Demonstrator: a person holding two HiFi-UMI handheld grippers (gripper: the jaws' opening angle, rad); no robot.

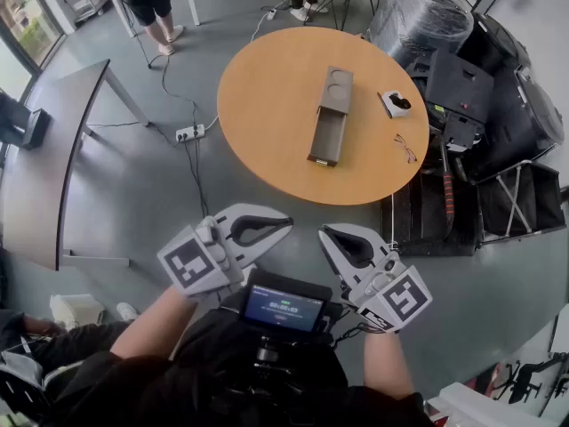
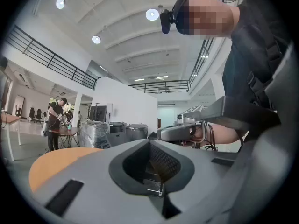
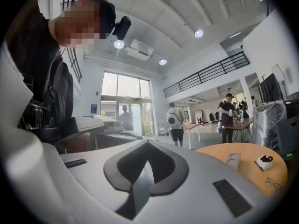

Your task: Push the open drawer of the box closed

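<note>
Drawer pulled out of box, well ahead of fingertips. Likely light, stiff, easy-sliding: press flat front face. Left gripper, right gripper: jaws together, empty.

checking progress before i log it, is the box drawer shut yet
No, in the head view the drawer sticks well out of the box on the round table, toward the person.

Bright, even light is coming from the tall glass windows and the round white ceiling lamps. Shadows are lying soft on the round orange wooden surface. Fisheye distortion is bending the edges, and dark vignetting is ringing both gripper views.
</note>
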